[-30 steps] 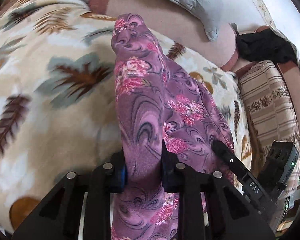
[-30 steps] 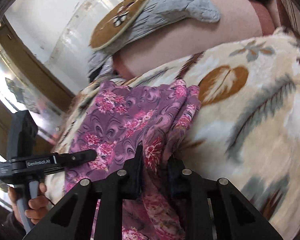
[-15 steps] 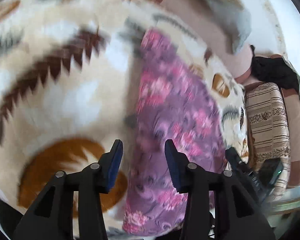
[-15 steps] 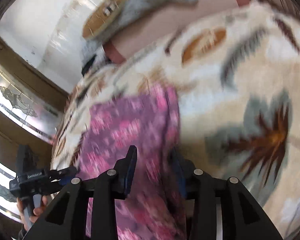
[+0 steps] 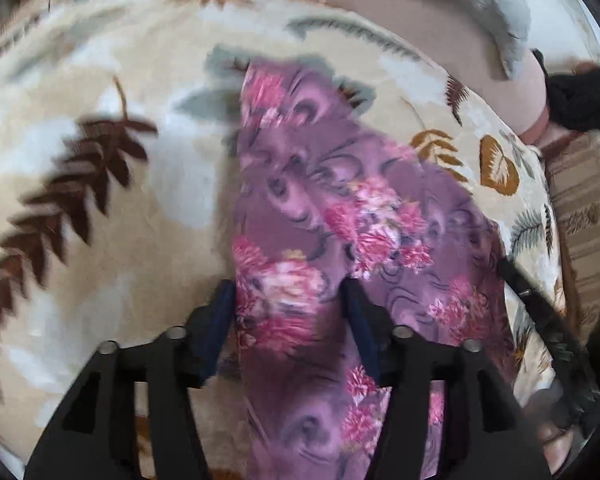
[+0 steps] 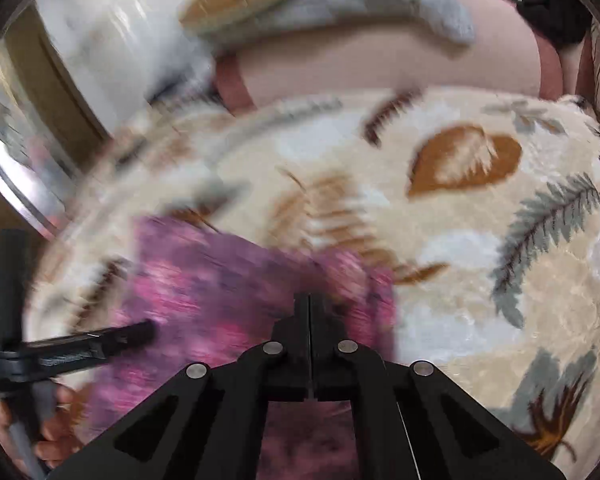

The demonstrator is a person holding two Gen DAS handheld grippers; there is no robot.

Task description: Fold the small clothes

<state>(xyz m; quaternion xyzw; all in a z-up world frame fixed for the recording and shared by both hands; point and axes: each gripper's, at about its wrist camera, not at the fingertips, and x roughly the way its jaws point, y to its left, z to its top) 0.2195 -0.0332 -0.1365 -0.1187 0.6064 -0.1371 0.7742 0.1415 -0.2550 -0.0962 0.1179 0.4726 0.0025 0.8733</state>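
A purple garment with pink flowers (image 5: 340, 216) lies flat on the leaf-patterned blanket (image 5: 100, 200). My left gripper (image 5: 288, 304) is open above its near left edge, the fingers standing apart over the cloth. In the right wrist view the garment (image 6: 220, 280) is blurred. My right gripper (image 6: 309, 312) is shut with its fingers pressed together and nothing between them, above the garment's right part. The left gripper also shows at the left of the right wrist view (image 6: 140, 332).
A pink bolster (image 6: 380, 68) with a grey quilted cover (image 6: 380, 4) lies at the far edge of the blanket. A striped cushion (image 5: 588, 216) and a black cloth (image 5: 580, 100) are at the right. The person's hand (image 6: 48, 432) holds the left gripper's handle.
Both grippers let go of the garment, which now lies flat on the blanket. The left gripper stays open over it; the right gripper opened and then shut empty.
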